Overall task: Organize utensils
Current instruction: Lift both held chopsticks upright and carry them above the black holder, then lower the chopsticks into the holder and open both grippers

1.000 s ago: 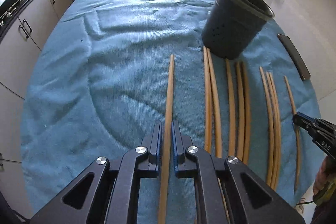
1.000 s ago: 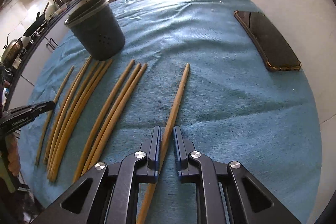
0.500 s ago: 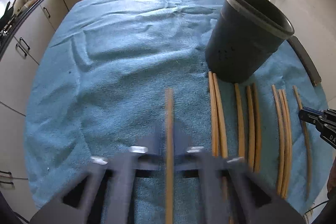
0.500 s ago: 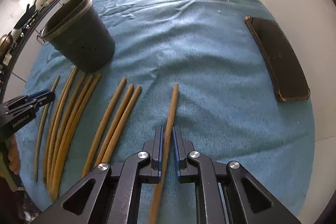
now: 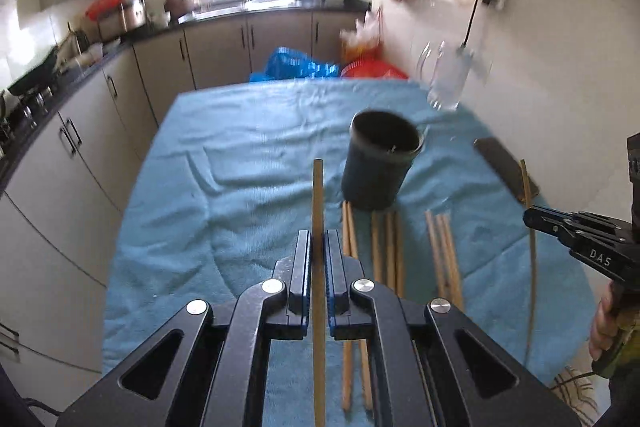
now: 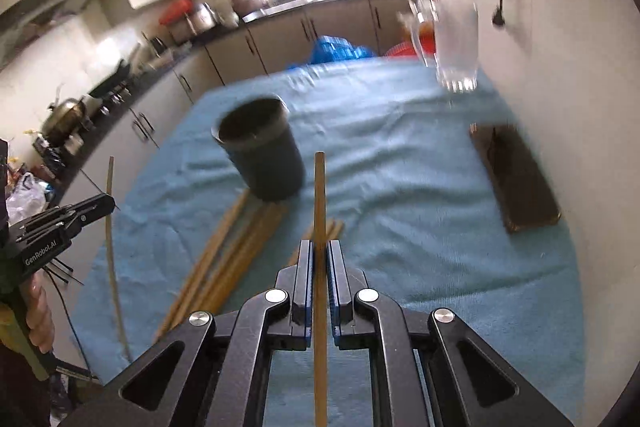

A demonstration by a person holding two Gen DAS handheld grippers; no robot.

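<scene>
Left gripper [image 5: 318, 259] clenches one chopstick [image 5: 318, 195] lifted off the towel [image 5: 240, 163], tip up, likely bound for the holder [image 5: 378, 163] at one o'clock. More sticks [image 5: 442, 251] lie below the holder. Right gripper [image 6: 319, 269] grips its own stick [image 6: 319, 195]; the blurred holder sits at eleven o'clock.

Left gripper [image 5: 319, 259] and right gripper [image 6: 319, 261]: black frames, blue-lined jaws, silver screws. White lettering "DAS", "GenRobot.AI". Bare-skinned hand [image 6: 40, 311] on olive handle.
</scene>
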